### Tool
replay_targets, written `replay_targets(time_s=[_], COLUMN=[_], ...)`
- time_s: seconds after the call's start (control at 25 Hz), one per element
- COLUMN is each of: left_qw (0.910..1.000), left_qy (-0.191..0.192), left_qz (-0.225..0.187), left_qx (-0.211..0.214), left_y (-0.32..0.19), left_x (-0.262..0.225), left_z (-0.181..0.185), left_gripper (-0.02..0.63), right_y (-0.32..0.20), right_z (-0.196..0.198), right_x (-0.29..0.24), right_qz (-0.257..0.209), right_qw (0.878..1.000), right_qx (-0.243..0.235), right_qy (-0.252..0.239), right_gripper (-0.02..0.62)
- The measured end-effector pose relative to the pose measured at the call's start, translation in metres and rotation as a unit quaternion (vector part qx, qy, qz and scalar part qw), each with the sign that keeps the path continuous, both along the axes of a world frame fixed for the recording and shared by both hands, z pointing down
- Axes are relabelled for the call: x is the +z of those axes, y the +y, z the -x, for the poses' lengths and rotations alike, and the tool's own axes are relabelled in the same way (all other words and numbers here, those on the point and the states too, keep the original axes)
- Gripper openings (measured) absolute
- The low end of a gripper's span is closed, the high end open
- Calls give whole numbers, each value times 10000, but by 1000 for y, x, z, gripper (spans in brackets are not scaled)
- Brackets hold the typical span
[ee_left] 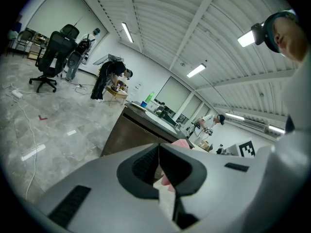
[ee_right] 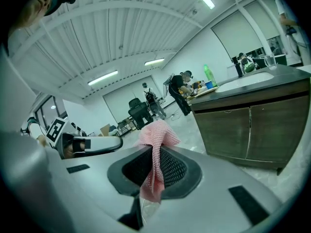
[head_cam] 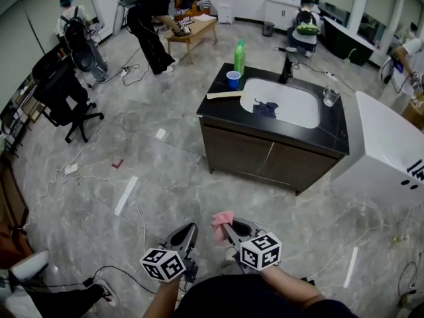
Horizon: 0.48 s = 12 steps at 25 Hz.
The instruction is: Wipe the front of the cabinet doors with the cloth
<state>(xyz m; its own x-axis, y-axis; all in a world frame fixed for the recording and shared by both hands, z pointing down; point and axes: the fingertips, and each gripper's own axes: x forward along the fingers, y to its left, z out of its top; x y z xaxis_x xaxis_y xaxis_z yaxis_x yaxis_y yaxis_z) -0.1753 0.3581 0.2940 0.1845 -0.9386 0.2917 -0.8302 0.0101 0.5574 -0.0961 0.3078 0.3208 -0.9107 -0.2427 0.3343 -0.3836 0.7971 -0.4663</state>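
A dark brown cabinet with two doors (head_cam: pixel 265 158) stands under a black counter and a white sink (head_cam: pixel 291 105), a few steps ahead of me. My right gripper (head_cam: pixel 228 229) is low in the head view, shut on a pink cloth (head_cam: pixel 222 218) that sticks up from its jaws. In the right gripper view the cloth (ee_right: pixel 155 140) hangs between the pads, and the cabinet doors (ee_right: pixel 252 130) lie off to the right. My left gripper (head_cam: pixel 191 229) sits beside the right one, shut and holding nothing. The left gripper view shows the cabinet (ee_left: pixel 131 132) beyond the closed jaws.
A green bottle (head_cam: pixel 239 57), a blue cup (head_cam: pixel 233 79) and a glass (head_cam: pixel 330 96) stand on the counter, and a dark rag (head_cam: pixel 265 108) lies in the sink. A white unit (head_cam: pixel 387 154) stands right of the cabinet. Cables (head_cam: pixel 99 181) trail over the floor; an office chair (head_cam: pixel 63 98) is at left.
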Motion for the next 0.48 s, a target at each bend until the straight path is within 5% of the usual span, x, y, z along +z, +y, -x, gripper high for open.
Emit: replay_targets(time_s=[0.48], left_qw=[9990], left_qy=[131], left_qz=[37], left_qx=[428], left_y=[-73], left_x=[11], left_z=[12], left_gripper=[9], right_y=[-57], right_z=[5], right_x=[16], right_qz=[133], right_qw=[9988], right_qx=[453], right_qy=[138], right_gripper=[54])
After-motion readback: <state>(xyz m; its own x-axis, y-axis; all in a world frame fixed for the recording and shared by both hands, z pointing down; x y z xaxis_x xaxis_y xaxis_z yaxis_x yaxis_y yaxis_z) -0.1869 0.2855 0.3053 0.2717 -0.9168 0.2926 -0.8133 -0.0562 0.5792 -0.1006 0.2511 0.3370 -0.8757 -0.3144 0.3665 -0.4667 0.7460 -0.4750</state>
